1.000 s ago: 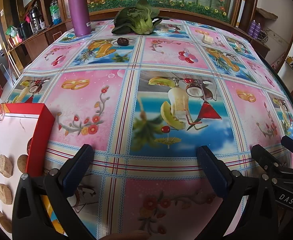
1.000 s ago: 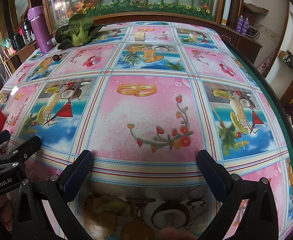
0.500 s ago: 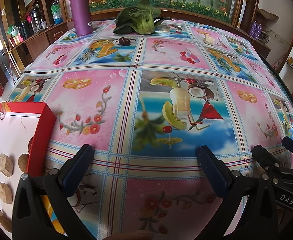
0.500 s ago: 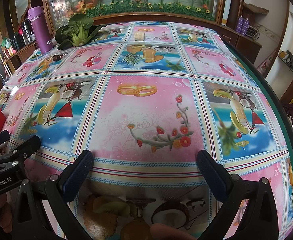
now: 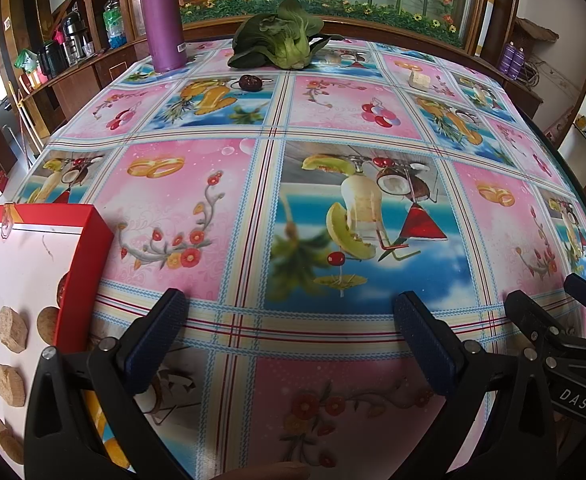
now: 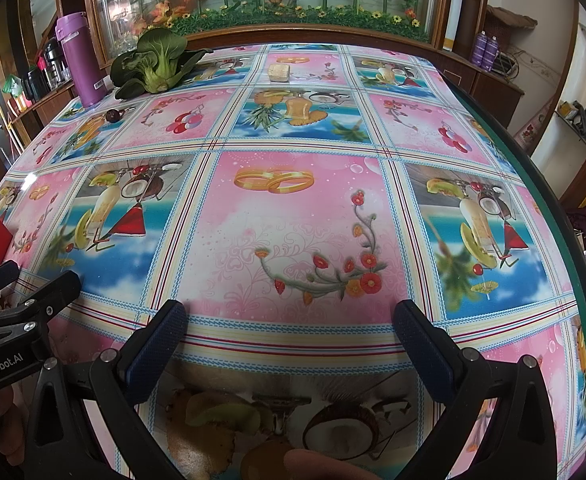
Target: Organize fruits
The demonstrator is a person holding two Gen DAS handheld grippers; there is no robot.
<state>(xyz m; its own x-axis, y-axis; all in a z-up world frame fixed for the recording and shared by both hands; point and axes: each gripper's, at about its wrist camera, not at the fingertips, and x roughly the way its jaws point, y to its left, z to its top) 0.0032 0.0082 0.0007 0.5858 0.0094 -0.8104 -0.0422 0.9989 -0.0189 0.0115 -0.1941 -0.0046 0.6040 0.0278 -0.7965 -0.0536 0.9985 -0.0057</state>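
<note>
We're low over the table (image 5: pixel 353 128), its glossy oilcloth printed in pink and blue squares of rings, cocktails and coconuts, and both tongs hang released with nothing between them: the left gripper (image 5: pixel 289 316) spreads its ribbed dark-blue pads wide on black plastic arms, and the right gripper (image 6: pixel 291 316) does the same. At nine o'clock in the left view sits the red box (image 5: pixel 85 264), a matte white floor inside its red wall, with rough tan round pieces (image 5: pixel 11 334) lying in it (fruit or something else, we can't say), and the frame edge cuts the box off. Far up at twelve o'clock lies a small dark wrinkled fruit (image 5: pixel 251 82), round, just in front of the leafy bok choy (image 5: pixel 289 40), whose crinkled green leaves fan from a pale stem. At eleven o'clock stands a smooth purple flask (image 5: pixel 164 20), its small label too tiny to read. A pale tan block (image 6: pixel 279 71) rests at twelve in the right view. Writing we can read: "DAS" on the right gripper's body at four o'clock in the left view, "GenRobot.AI" on the left gripper's body at eight in the right view. A fingertip (image 6: pixel 313 465) pokes in at six, mostly cut off.
</note>
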